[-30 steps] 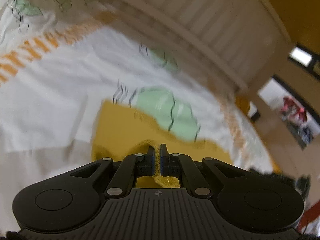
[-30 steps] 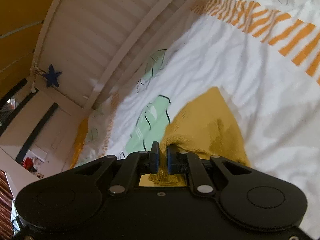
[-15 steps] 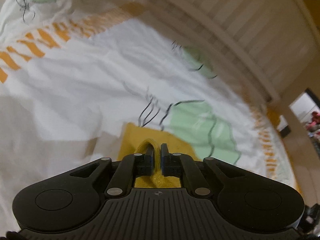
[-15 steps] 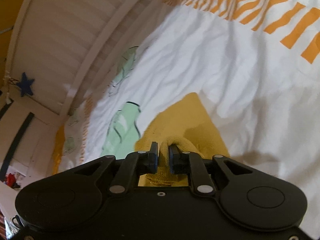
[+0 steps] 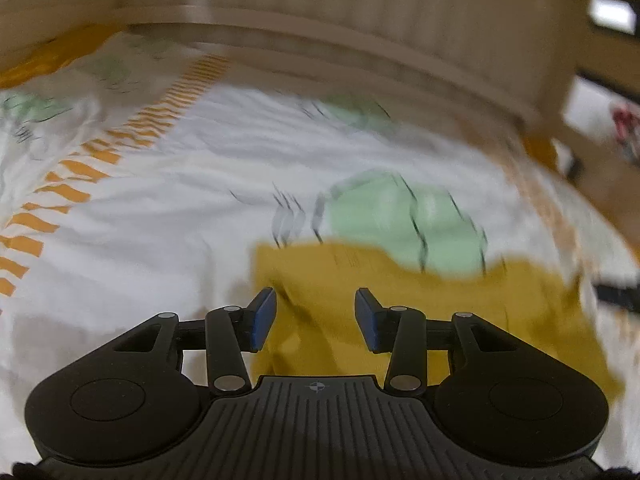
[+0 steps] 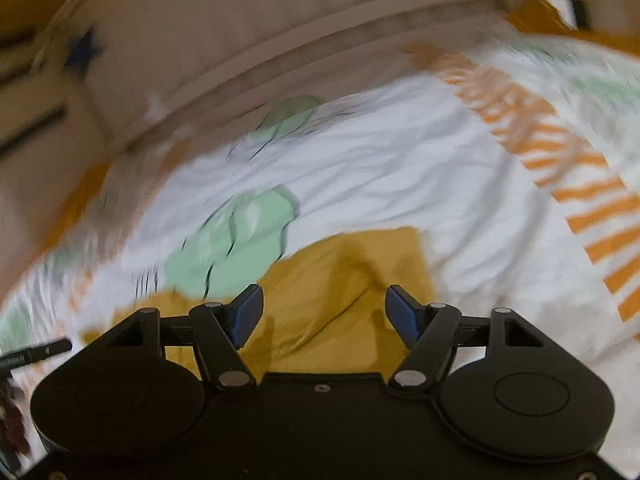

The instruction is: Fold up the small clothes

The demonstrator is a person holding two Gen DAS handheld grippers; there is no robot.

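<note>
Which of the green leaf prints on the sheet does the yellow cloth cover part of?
The big leaf nearest the left gripper: the yellow cloth overlaps its lower edge. The smaller leaf near the headboard lies clear.

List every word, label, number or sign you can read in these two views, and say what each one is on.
No readable text in either view.
Left claw body: a small crosshair mark, a symbol only, no letters.
White bedsheet: orange stripes and green leaf shapes, only pattern, and blurred.
Yellow garment: no print or label visible.

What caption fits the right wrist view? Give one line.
Right gripper opening above the mustard garment lying on the patterned sheet.
</note>
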